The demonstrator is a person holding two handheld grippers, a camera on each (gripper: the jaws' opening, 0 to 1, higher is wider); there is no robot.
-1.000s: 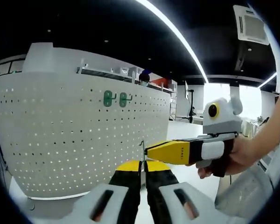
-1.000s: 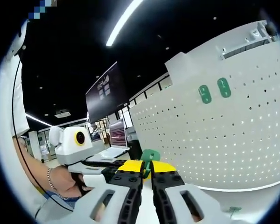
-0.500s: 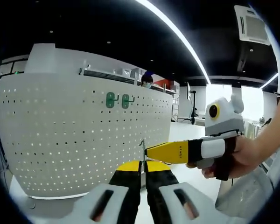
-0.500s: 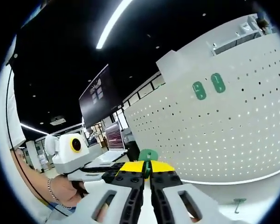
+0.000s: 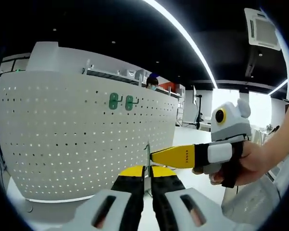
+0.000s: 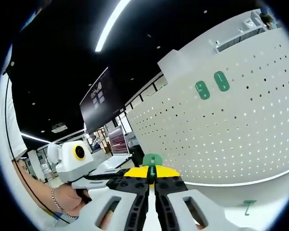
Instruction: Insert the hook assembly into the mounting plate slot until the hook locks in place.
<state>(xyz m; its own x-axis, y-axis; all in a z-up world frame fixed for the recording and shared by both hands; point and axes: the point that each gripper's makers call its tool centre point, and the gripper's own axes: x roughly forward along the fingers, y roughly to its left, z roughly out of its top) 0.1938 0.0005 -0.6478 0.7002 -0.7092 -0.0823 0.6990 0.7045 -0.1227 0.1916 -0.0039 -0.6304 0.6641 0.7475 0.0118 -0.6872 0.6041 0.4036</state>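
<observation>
My left gripper (image 5: 148, 169) is shut on a thin metal hook (image 5: 148, 153) that stands up between its yellow-tipped jaws. From the right of the left gripper view comes the right gripper (image 5: 155, 156), held by a hand, its yellow tip touching that hook. In the right gripper view my right gripper (image 6: 152, 172) is shut on a small green mounting plate (image 6: 152, 160). The left gripper (image 6: 116, 177) meets it from the left. Behind stands a white pegboard (image 5: 67, 139) with two green hook plates (image 5: 121, 101) mounted on it; the pegboard (image 6: 231, 139) and the plates (image 6: 211, 85) also appear in the right gripper view.
A loose green hook (image 6: 249, 206) lies on the white table in front of the pegboard's foot. A person's hand (image 5: 248, 161) holds the right gripper, another hand (image 6: 67, 198) the left. Open office space and ceiling lights lie beyond.
Both views have drifted slightly as the hands moved; the pegboard sits a little higher in the right gripper view. Both grippers stay shut and pressed together.
</observation>
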